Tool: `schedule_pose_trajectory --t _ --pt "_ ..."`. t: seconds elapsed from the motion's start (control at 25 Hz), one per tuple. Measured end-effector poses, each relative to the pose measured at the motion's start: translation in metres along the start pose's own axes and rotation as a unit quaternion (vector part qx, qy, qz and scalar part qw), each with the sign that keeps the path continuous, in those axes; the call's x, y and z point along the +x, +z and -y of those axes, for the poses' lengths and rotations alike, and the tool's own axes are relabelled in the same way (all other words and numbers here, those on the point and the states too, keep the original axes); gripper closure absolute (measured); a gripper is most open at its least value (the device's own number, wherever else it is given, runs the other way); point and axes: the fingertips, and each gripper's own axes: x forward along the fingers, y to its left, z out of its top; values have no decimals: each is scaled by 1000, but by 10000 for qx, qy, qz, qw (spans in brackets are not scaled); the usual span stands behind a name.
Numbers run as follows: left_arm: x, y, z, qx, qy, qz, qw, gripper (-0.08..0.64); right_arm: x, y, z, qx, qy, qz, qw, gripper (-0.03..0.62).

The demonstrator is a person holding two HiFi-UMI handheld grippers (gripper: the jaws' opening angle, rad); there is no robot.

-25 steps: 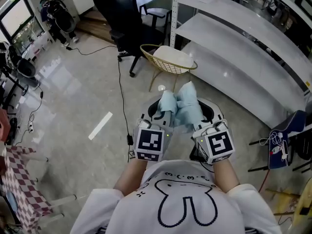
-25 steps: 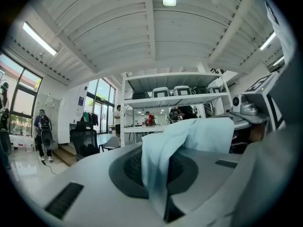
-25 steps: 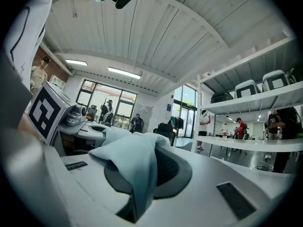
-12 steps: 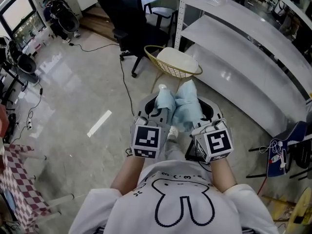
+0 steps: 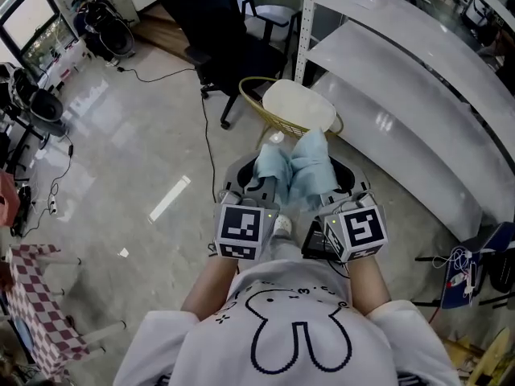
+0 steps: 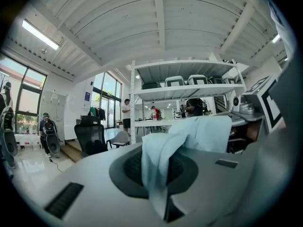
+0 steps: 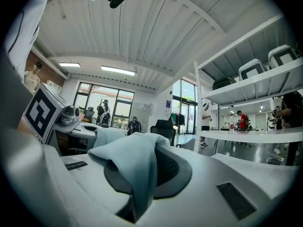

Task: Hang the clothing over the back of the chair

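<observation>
A light blue piece of clothing hangs bunched between my two grippers, held chest-high in front of the person. My left gripper is shut on its left fold, and in the left gripper view the cloth runs down into the closed jaws. My right gripper is shut on the right fold, with the cloth pinched in its jaws. Just beyond the cloth on the floor stands a gold wire chair with a white seat cushion.
A black office chair stands behind the wire chair. Long white shelving runs along the right. A black cable crosses the floor. A checked-cloth table is at lower left, a blue seat at right.
Both grippers have moved forward together with the cloth, and the wire chair now lies closer below it. The cloth hangs a little lower. The jaws stayed shut.
</observation>
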Motion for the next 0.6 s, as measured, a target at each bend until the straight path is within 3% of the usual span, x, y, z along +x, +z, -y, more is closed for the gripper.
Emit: schedule_pose_trajectory --t 0.6 --pt "147 -6 -84 -109 557 -417 9975 532 150 -18 110 -51 443 -133 9989 583"
